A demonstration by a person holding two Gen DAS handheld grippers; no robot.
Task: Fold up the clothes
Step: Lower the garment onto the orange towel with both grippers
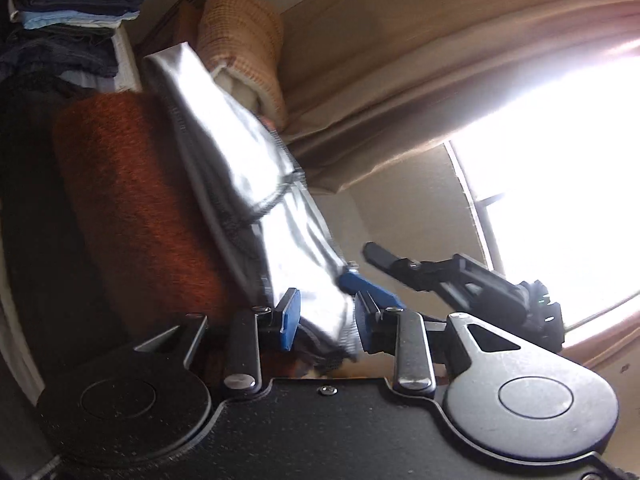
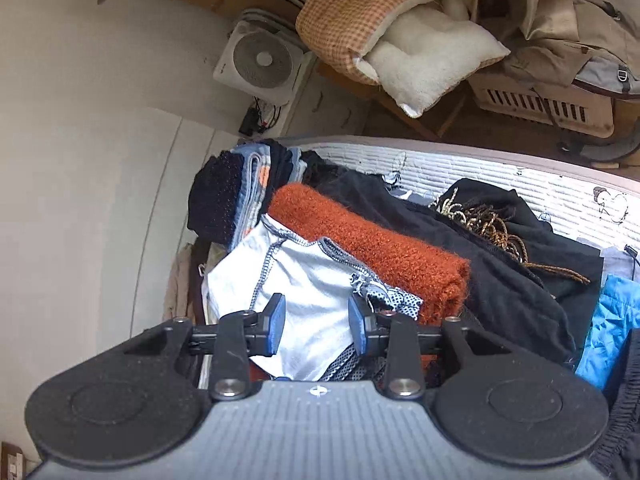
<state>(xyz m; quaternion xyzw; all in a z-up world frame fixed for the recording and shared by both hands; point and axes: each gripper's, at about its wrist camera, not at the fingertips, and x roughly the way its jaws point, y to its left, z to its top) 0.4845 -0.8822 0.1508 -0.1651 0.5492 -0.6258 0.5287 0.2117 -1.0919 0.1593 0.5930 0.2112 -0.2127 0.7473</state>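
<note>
A folded white garment [image 1: 224, 140] with grey stitched seams lies on top of a folded orange fuzzy sweater [image 1: 132, 200]. My left gripper [image 1: 328, 320] straddles the near end of the white garment; the cloth fills the gap between its blue pads, and I see no clear pinch. My right gripper [image 1: 364, 266] reaches in from the right, its blue pad at the garment's edge. In the right wrist view the right gripper [image 2: 316, 324] stands open over the white garment [image 2: 312, 280], beside the orange sweater [image 2: 372, 240].
A stack of folded clothes [image 2: 240, 196] stands behind the sweater on a white quilted bed [image 2: 480, 172]. Black garments [image 2: 500, 280] and a blue one [image 2: 612, 328] lie to the right. A white fan [image 2: 262, 60], a checked blanket [image 2: 360, 12] and beige curtains [image 1: 400, 60] are beyond.
</note>
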